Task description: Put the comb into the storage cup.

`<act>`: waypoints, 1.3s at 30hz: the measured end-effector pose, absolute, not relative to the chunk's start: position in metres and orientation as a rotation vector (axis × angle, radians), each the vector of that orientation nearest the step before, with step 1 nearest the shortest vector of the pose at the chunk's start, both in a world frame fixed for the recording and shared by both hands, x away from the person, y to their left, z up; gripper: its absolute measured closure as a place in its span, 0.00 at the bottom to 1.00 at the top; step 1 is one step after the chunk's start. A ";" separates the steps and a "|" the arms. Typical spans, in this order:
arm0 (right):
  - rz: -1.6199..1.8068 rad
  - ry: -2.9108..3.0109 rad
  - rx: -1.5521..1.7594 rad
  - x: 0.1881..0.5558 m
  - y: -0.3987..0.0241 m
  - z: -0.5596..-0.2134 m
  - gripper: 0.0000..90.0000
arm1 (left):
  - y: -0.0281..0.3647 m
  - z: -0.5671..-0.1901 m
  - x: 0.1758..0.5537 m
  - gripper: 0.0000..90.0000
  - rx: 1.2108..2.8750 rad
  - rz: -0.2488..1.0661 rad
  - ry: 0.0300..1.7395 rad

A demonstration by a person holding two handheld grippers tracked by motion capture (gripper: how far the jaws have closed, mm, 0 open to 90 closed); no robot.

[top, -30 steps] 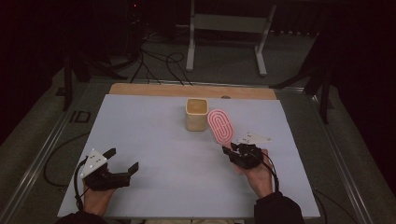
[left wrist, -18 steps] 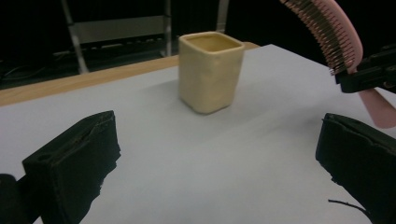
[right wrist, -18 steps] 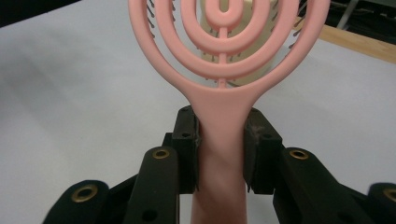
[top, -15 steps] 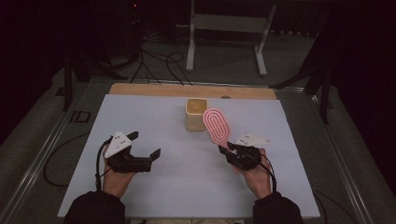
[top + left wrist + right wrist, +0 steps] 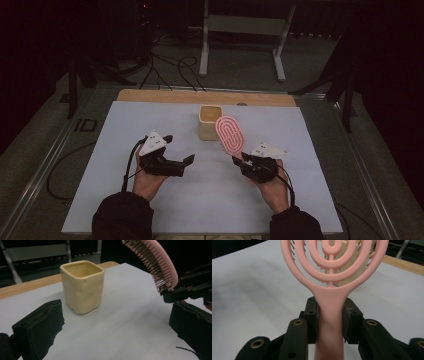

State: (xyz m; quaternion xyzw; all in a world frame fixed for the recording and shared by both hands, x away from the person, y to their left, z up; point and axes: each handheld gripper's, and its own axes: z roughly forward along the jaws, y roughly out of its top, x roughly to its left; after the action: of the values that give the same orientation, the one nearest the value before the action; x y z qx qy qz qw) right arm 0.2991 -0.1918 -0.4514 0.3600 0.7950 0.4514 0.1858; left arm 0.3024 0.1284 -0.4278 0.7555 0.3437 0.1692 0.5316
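Your right gripper (image 5: 243,159) clamps the pink hairbrush (image 5: 229,134) by its handle, head raised beside the yellow cup (image 5: 210,121). Left gripper (image 5: 179,158) spread, empty, above the worktop (image 5: 125,130).

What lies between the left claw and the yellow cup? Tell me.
Nothing: bare white tabletop separates the open left claw from the yellow cup, seen in the left gripper view.

left gripper (image 5: 178,151): jaws apart, nothing between, pointing to 2 o'clock | right gripper (image 5: 330,315): jaws pressed on a handle, pointing to 11 o'clock
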 end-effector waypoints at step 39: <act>1.301 2.243 0.966 0.293 -0.176 -0.453 0.77 | 0.051 -0.425 0.322 0.00 1.797 0.282 0.760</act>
State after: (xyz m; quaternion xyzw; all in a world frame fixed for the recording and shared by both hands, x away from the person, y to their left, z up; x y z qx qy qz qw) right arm 0.2932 -0.1763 -0.4528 0.3429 0.7964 0.4621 0.1863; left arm 0.3218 0.0513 -0.4254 0.7600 0.3214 0.1194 0.5521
